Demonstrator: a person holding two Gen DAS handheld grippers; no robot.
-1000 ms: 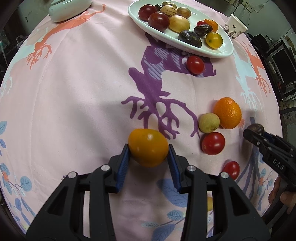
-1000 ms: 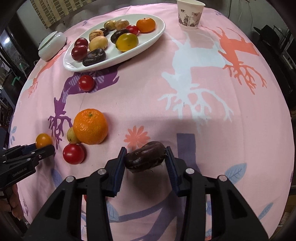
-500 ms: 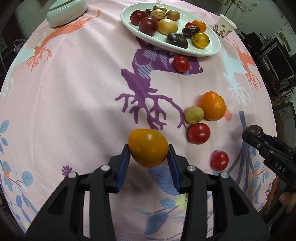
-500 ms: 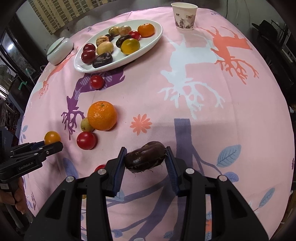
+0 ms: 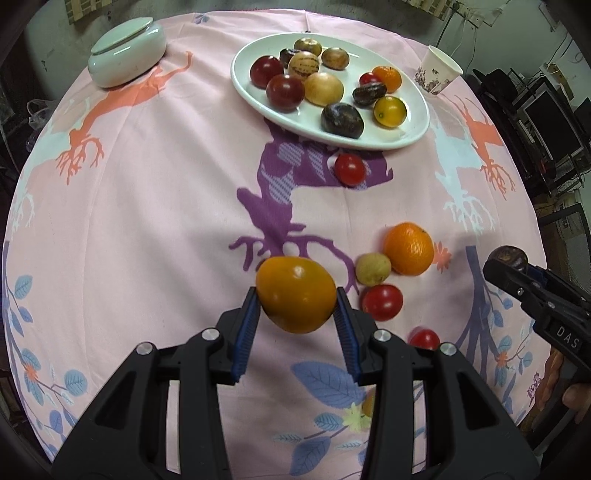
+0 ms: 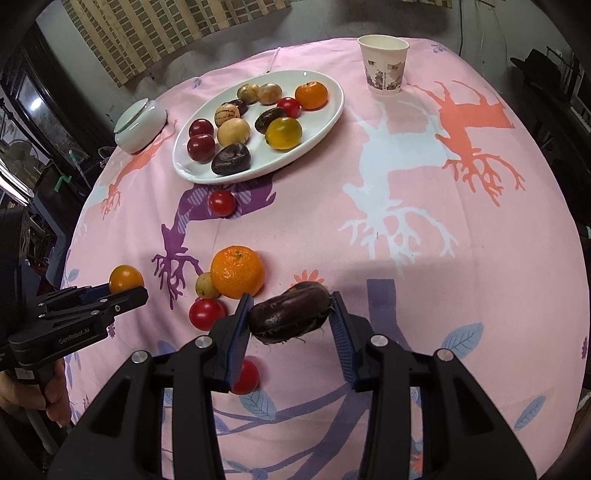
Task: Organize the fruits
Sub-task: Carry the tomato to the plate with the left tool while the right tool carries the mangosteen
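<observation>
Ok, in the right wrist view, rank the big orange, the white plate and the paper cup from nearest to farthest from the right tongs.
1. Big orange, just up-left of the right tongs.
2. White plate, farther back, left of centre.
3. Paper cup, at the far edge.

Cluttered home room, pink tablecloth [image 6: 480,277], fruit plate [image 6: 328,110], paper cup [image 6: 384,70], window blind [image 6: 166,33]

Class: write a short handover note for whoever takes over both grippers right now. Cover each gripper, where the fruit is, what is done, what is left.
Left gripper: shut on an orange-yellow fruit, held above the cloth.
Right gripper: shut on a dark wrinkled fruit, also lifted.
Done: about ten fruits sit on the white plate.
Left: plate both held fruits, then collect the mandarin, the small pale fruit and the red tomatoes lying loose on the cloth, one near the plate.
</observation>
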